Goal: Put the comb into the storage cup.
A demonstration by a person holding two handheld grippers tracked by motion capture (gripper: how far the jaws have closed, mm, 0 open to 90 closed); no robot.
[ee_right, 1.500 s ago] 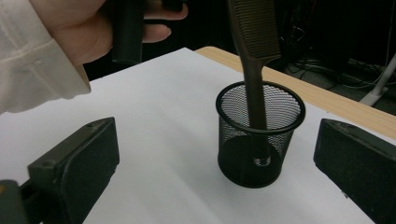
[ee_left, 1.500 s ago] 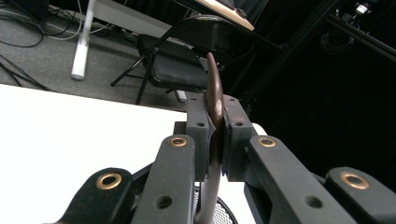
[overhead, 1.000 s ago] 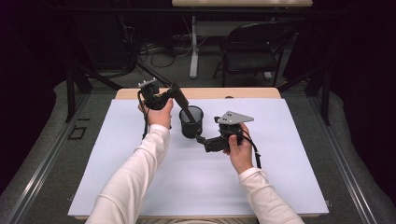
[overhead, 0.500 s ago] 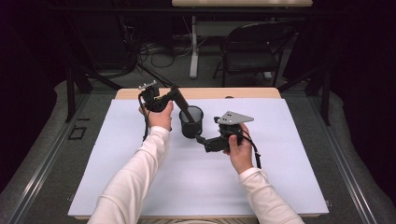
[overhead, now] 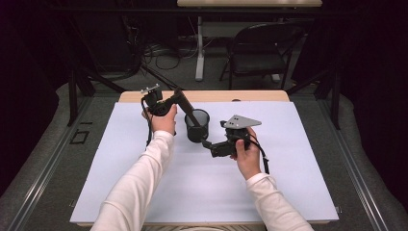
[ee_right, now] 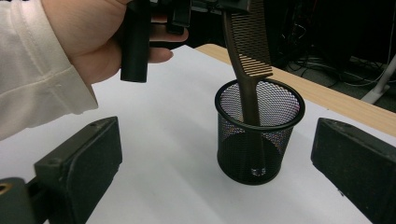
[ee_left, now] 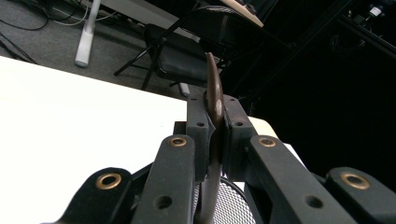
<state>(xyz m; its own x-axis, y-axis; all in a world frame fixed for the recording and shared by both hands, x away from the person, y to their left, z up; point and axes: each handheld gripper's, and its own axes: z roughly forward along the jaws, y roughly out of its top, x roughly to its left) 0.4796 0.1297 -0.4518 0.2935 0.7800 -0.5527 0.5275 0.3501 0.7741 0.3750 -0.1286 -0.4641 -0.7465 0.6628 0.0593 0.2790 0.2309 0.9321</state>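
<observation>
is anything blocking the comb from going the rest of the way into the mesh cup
Nothing visible does. The comb, clamped in the left tool, already has its handle end inside the mesh cup, whose visible interior holds nothing else. The right tool sits open, its jaws apart either side of the cup and not touching it.

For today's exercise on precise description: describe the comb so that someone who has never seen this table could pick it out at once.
Find the white table and the black mesh cup near its far middle. The comb is the brown toothed strip whose handle end dips into that cup, pinched in the left gripper. It is the one brown thing among black ones.
</observation>
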